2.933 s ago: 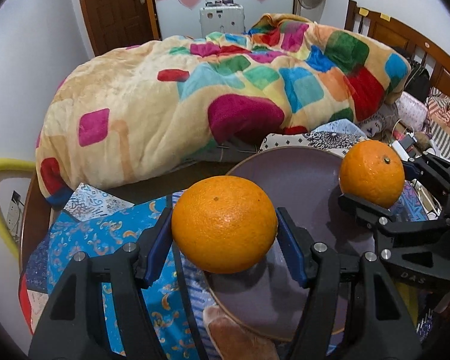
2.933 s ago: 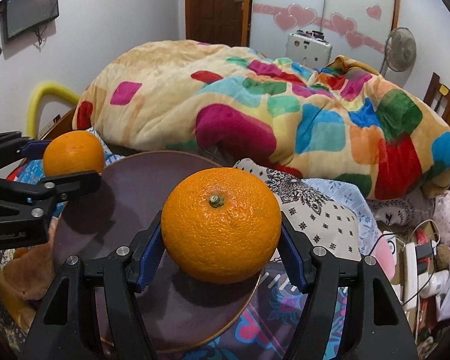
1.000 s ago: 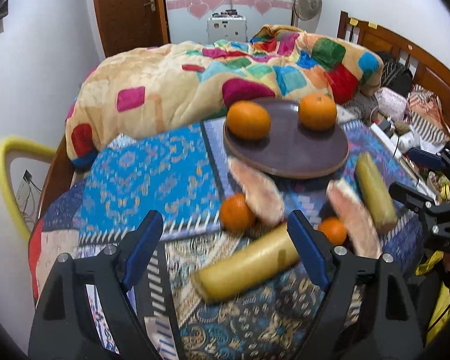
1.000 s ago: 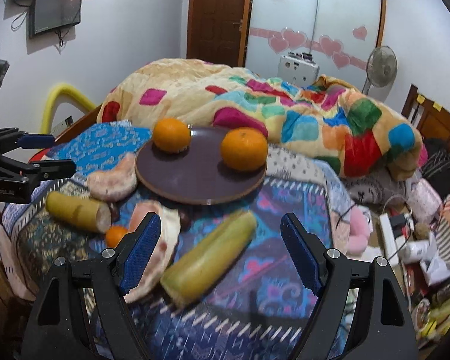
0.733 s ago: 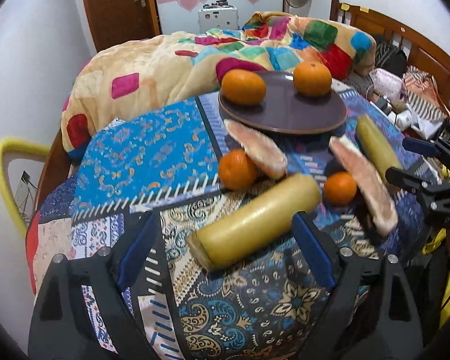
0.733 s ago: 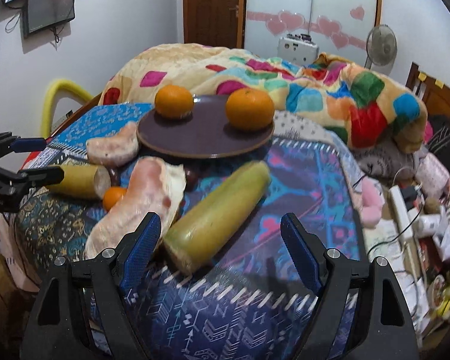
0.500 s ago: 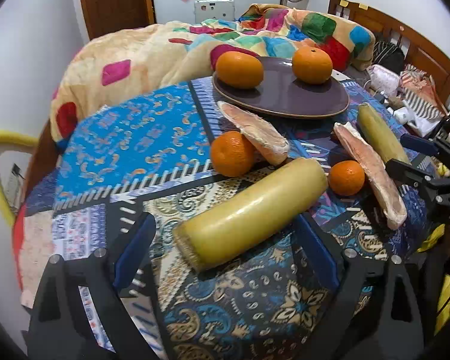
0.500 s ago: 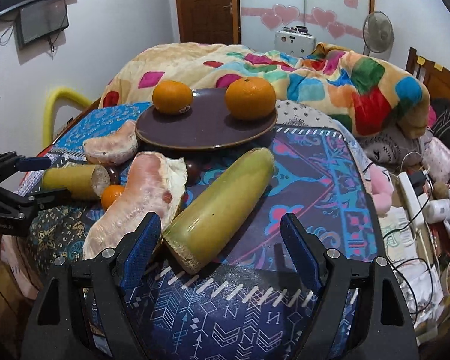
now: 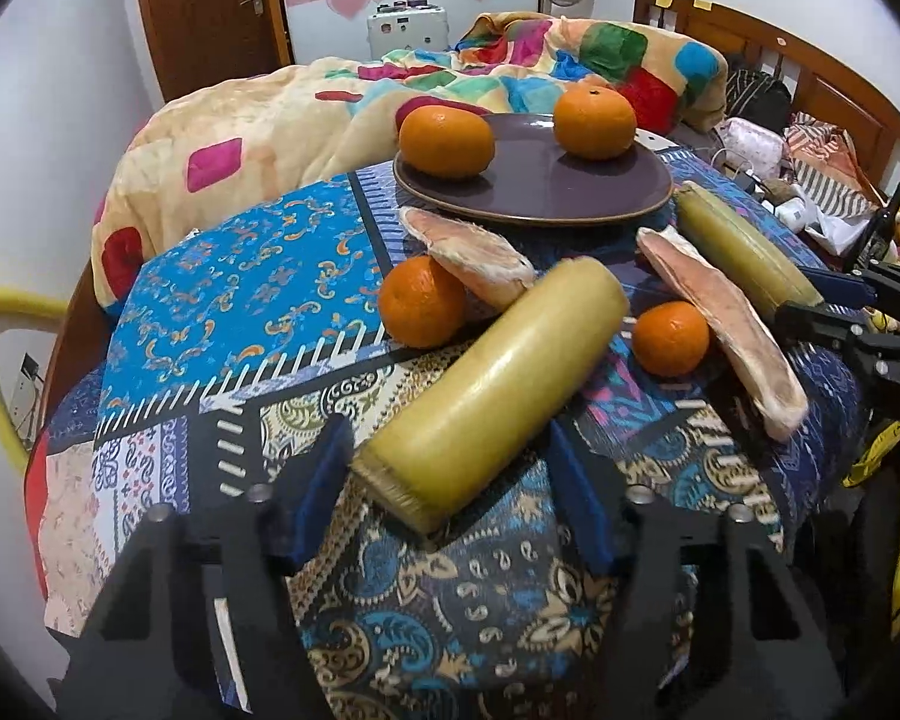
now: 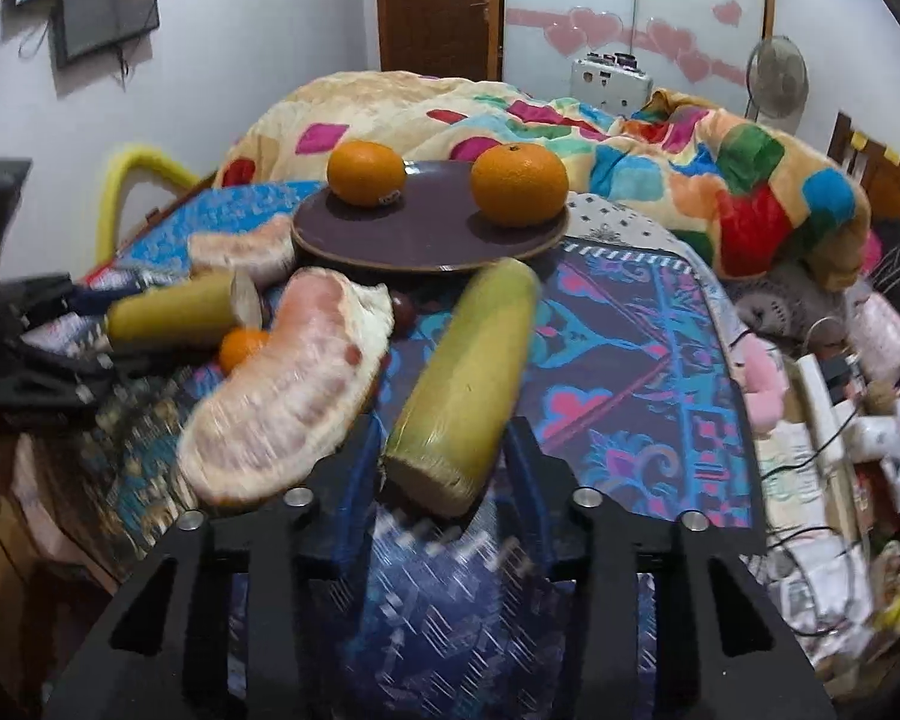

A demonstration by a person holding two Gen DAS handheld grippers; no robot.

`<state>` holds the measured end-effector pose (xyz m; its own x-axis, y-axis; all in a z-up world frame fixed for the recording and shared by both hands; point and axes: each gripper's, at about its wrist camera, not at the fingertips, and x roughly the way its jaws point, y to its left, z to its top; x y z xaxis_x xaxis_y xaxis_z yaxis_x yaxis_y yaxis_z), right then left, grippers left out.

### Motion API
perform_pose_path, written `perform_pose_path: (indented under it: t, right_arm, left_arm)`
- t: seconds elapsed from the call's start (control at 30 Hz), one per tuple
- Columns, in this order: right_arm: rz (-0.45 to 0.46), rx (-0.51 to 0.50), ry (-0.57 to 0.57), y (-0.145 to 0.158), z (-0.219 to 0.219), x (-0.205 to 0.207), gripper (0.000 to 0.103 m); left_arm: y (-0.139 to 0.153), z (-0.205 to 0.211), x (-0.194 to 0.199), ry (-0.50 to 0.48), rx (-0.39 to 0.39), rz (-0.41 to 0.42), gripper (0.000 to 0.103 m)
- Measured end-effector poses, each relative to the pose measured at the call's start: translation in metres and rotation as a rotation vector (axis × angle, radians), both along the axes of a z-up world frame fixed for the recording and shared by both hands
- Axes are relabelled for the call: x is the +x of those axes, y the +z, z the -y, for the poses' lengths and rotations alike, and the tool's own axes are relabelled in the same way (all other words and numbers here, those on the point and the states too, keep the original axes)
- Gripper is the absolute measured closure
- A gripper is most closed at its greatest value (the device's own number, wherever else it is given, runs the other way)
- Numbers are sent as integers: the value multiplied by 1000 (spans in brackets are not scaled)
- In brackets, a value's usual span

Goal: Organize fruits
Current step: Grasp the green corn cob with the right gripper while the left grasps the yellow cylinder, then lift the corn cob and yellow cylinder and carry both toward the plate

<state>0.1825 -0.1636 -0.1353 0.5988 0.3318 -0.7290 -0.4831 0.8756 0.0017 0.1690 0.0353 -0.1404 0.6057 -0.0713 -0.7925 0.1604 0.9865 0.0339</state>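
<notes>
Two yellow-green stalk pieces lie on the table, one between each pair of jaws. Left gripper (image 9: 447, 489): jaws closing round the near cut end of the left stalk (image 9: 492, 390), pads not visibly pressing yet. Right gripper (image 10: 444, 474): jaws closing on the right stalk (image 10: 468, 384), pads at its flanks; contact unclear through blur. Both stalks point away from the jaws toward the plate (image 9: 570, 192), so probably an end grasp for lifting. Stalks smooth, waxy, cylindrical, fibrous at the cut. Beyond the jaws: two oranges already on the glossy purple plate, pithy pink pomelo segments (image 10: 288, 396), and small oranges on the patterned cloth.
</notes>
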Motion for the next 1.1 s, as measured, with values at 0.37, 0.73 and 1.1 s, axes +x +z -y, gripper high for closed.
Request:
perform_pose_path:
  t: [0.37, 0.73, 1.1]
  right_arm:
    - [-20, 21, -30, 6, 34, -7, 71]
    - [-42, 4, -14, 13, 42, -6, 64]
    - [-45, 4, 15, 13, 28, 21, 51]
  left_arm:
    - [10, 17, -28, -34, -37, -17, 65]
    - [13, 35, -20, -82, -20, -93, 62]
    - [9, 46, 24, -116, -5, -130, 62]
